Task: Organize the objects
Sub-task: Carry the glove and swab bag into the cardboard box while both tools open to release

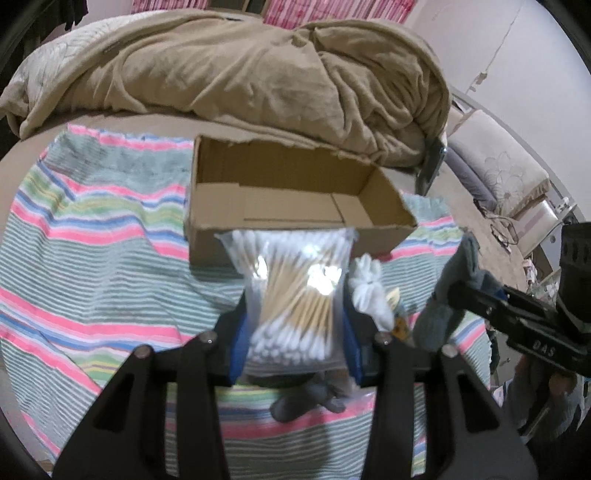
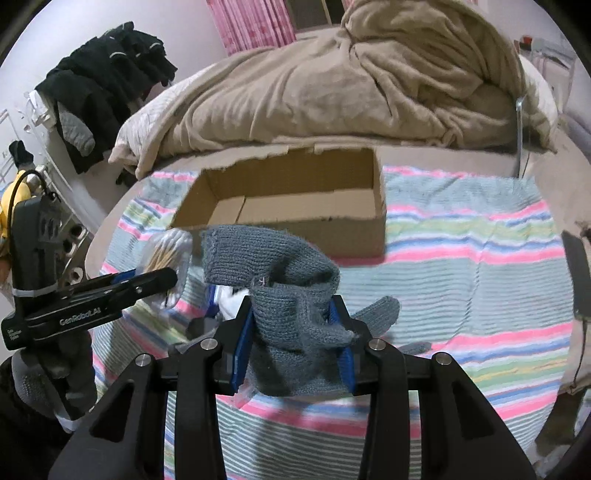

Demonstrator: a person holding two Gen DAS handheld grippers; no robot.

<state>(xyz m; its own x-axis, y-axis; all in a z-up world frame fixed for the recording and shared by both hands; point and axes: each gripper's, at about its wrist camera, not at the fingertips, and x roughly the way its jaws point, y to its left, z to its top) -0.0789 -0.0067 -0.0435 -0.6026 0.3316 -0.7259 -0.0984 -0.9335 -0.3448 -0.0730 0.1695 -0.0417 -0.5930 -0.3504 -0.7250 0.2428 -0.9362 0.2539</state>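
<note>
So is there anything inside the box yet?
No, the box shows only bare cardboard inside; the swabs and glove are held in the grippers.

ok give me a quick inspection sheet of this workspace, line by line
surface: striped towel spread over a bed.
job's things: open cardboard box, nothing seen inside; bag of cotton swabs; grey knit glove.
clutter: small white items and a second grey glove on the towel.
grippers: left gripper shut on the swab bag; right gripper shut on the glove.
cables: cords on the floor.
surroundings: crumpled beige blanket; dark clothes; pink curtain.
</note>
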